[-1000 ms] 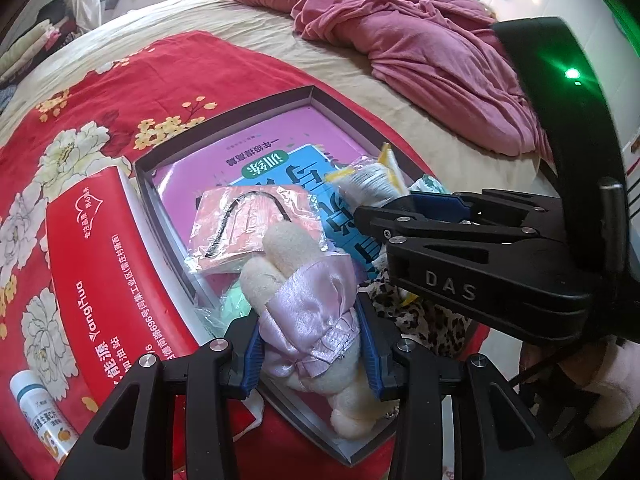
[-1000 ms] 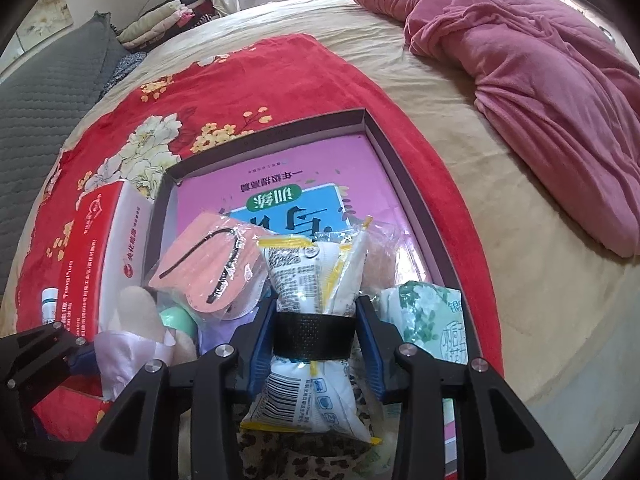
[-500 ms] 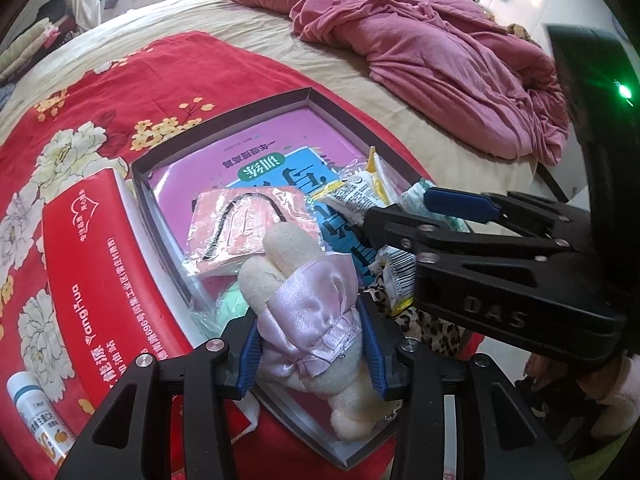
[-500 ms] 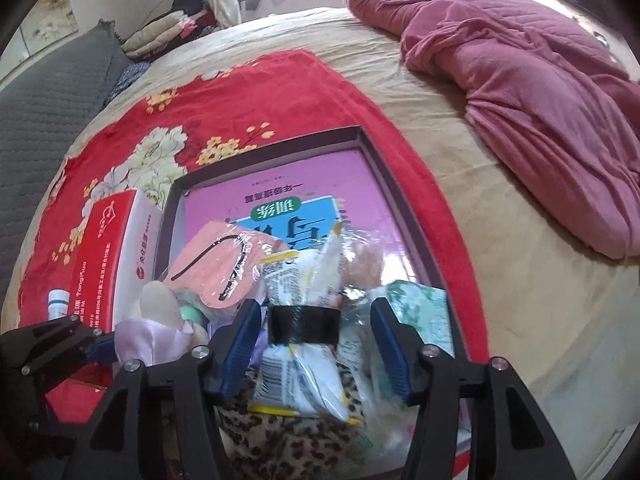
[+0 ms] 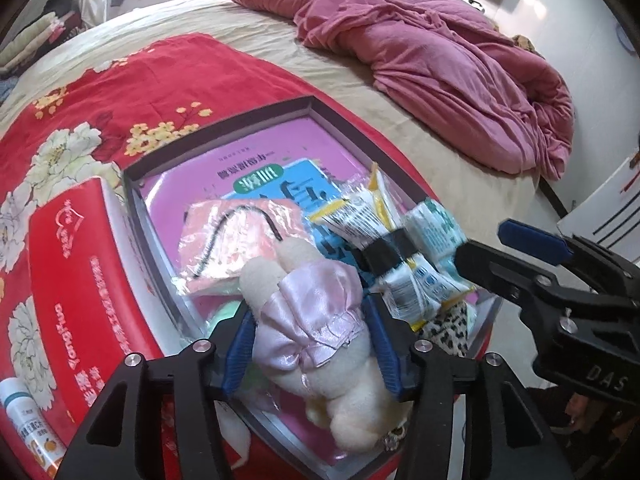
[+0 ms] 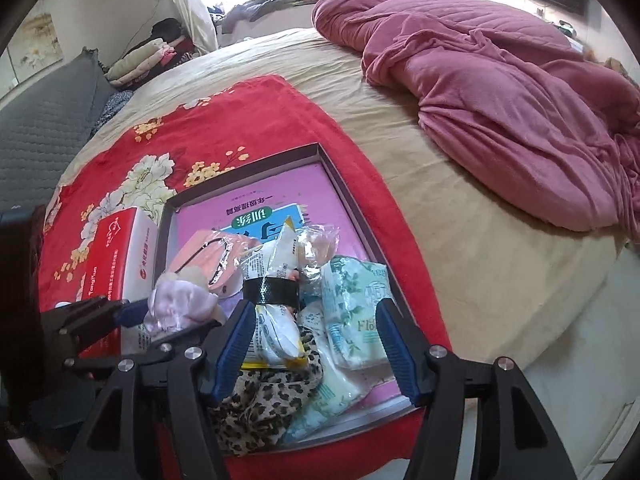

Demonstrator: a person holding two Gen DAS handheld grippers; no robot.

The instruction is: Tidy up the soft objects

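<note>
A shallow grey box (image 5: 224,128) (image 6: 352,204) lies on a red flowered blanket. It holds a pink book, a pink wrapped mask (image 5: 236,236) (image 6: 208,256), a taped white snack packet bundle (image 5: 384,256) (image 6: 276,300), a green tissue pack (image 6: 356,312) and a leopard cloth (image 6: 260,400). My left gripper (image 5: 312,344) is shut on a cream plush toy in a lilac dress (image 5: 316,316) (image 6: 180,304) over the box's near corner. My right gripper (image 6: 316,344) is open just behind the bundle, which lies free in the box; the gripper also shows in the left wrist view (image 5: 516,248).
A red tissue box (image 5: 76,280) (image 6: 116,264) stands left of the grey box. A small white bottle (image 5: 28,424) lies at the near left. A pink quilt (image 5: 432,52) (image 6: 500,92) is heaped on the far right. The bed's edge runs along the right.
My right gripper has opened, let the snack bundle drop into the box and drawn back and up. My left gripper still holds the plush toy in about the same place.
</note>
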